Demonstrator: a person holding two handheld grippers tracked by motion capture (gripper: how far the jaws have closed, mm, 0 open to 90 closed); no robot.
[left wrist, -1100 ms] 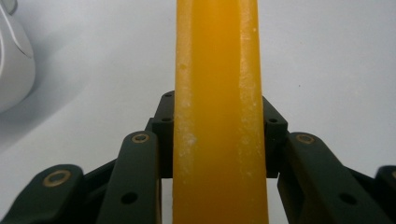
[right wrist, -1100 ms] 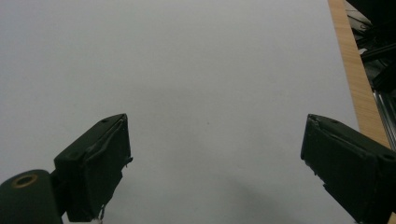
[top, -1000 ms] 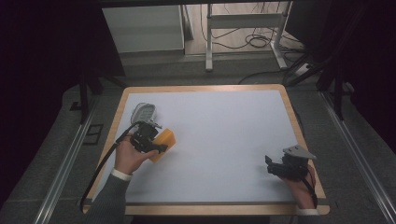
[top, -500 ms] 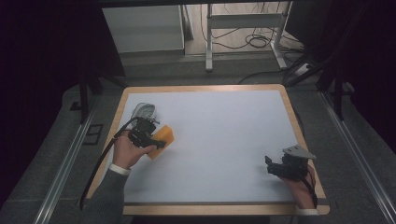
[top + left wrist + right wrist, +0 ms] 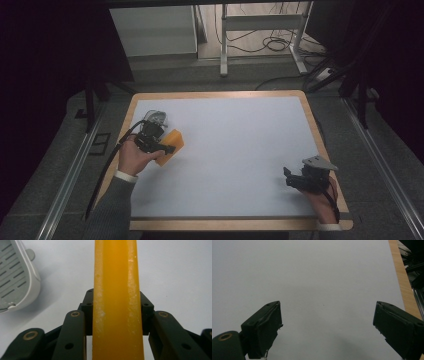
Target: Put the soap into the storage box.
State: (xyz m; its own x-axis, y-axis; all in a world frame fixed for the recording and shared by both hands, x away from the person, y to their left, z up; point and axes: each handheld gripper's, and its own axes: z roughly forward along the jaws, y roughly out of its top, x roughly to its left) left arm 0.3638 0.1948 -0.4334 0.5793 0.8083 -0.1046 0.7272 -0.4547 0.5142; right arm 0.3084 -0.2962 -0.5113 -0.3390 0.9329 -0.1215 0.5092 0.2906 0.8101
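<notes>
A white slotted holder (image 5: 16,277) lies on the table's (image 5: 240,150) left. Just beside it, my left gripper (image 5: 165,147) clamps an orange block (image 5: 116,302) between both jaws. My right gripper (image 5: 327,332) gapes wide, holding nothing.

It looked like a lab or recording workspace: a white bench (image 5: 240,150) with a wooden rim stood among dark curtains, metal floor rails (image 5: 70,175), a frame stand (image 5: 260,30) and loose cables (image 5: 272,45) behind.
</notes>
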